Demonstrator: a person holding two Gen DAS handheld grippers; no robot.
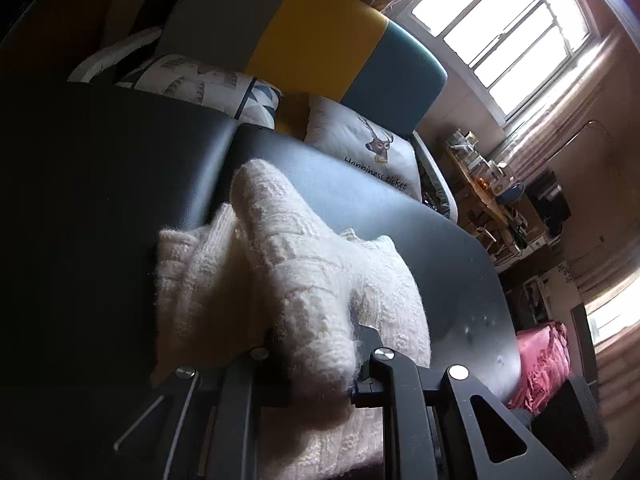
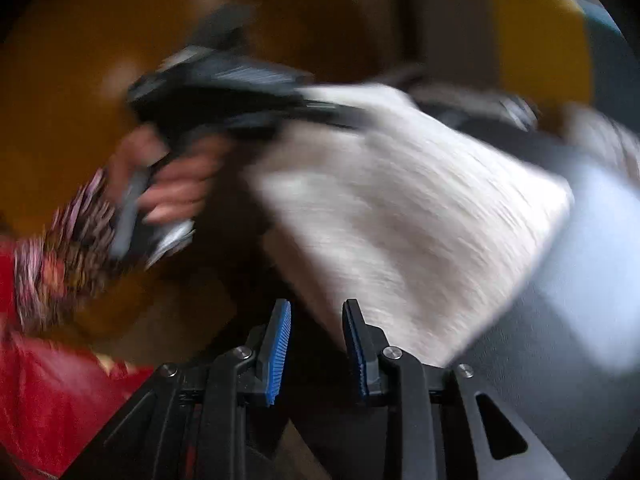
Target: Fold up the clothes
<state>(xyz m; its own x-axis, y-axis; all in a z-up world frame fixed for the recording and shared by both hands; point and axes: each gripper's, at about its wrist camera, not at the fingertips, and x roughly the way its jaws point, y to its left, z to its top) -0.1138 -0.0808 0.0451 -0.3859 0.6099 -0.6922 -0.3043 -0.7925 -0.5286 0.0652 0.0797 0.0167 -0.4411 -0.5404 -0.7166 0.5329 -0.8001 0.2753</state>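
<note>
The fingers of the left gripper (image 1: 316, 364) are clamped on a bunched fold of the white knit sweater (image 1: 288, 280), the fuzzy cloth swelling out between them and hiding the pads. The sweater lies on the black padded table (image 1: 420, 216), and part of it is drawn up in a ridge from the grip toward the far side of the table. The right gripper (image 2: 316, 344) has its blue-ribbed fingers (image 2: 280, 344) apart with nothing between them; it sits at the near edge of the sweater (the view is heavily blurred). From there the person's hand (image 2: 176, 176) shows around the handle of the left gripper, with a patterned sleeve (image 2: 68, 248) behind it. Beyond the table sit printed pillows (image 1: 360, 148) and a grey, yellow and teal headboard (image 1: 320, 40).
</note>
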